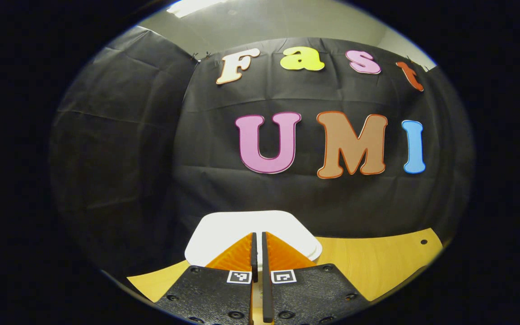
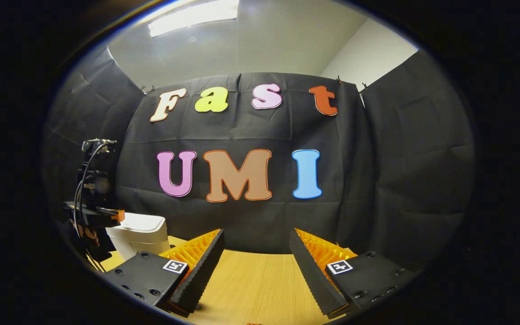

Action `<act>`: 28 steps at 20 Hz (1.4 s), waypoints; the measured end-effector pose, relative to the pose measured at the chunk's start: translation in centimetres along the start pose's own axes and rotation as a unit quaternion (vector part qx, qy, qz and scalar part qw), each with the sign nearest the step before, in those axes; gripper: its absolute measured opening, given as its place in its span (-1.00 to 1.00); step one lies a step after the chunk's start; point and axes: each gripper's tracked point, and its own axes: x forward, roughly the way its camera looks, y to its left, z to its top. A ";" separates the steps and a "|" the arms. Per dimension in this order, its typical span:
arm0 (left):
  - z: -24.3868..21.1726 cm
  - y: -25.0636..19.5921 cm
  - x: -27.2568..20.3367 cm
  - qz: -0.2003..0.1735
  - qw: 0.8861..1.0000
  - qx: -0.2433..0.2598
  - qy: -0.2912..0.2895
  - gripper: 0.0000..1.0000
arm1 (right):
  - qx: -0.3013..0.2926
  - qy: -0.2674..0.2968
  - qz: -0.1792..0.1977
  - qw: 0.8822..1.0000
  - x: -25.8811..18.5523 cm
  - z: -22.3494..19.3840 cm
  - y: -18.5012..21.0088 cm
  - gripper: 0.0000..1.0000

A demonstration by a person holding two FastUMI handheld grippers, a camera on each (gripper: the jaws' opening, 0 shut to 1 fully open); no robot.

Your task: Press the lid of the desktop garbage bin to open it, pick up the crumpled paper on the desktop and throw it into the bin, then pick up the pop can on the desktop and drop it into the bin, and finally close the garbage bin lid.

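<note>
The white desktop bin (image 1: 224,230) stands right in front of my left gripper (image 1: 257,235), its flat lid down. That gripper's fingers are shut with nothing between them, and their tips hang over the lid's middle. I cannot tell whether they touch it. In the right gripper view the same bin (image 2: 140,234) stands at the far left with the left gripper (image 2: 95,216) above and beside it. My right gripper (image 2: 256,234) is open and empty, held low over the wooden table (image 2: 251,280).
The wooden tabletop (image 1: 377,257) runs to the right of the bin, up to the black cloth wall close behind. A small hole (image 1: 424,242) marks the table's far right corner. A cable (image 2: 81,176) loops up from the left gripper.
</note>
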 end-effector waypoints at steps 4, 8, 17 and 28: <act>-2.1 -0.2 0.3 0.001 1.000 -0.006 0.011 -0.97 | 0.005 0.004 0.000 1.000 -0.1 -0.3 0.1 1.00; -3.1 0.2 0.2 0.000 0.998 0.057 -0.004 -1.00 | 0.008 0.021 0.005 1.000 0.0 -1.3 0.4 0.92; -1.7 0.0 0.5 -0.014 0.998 0.062 -0.002 -1.00 | 0.012 0.003 0.016 1.000 0.0 0.1 0.0 1.00; 8.2 -3.0 -3.2 -0.064 0.990 0.027 -0.122 -0.02 | 0.004 -0.026 0.025 0.999 0.2 2.5 -0.5 0.92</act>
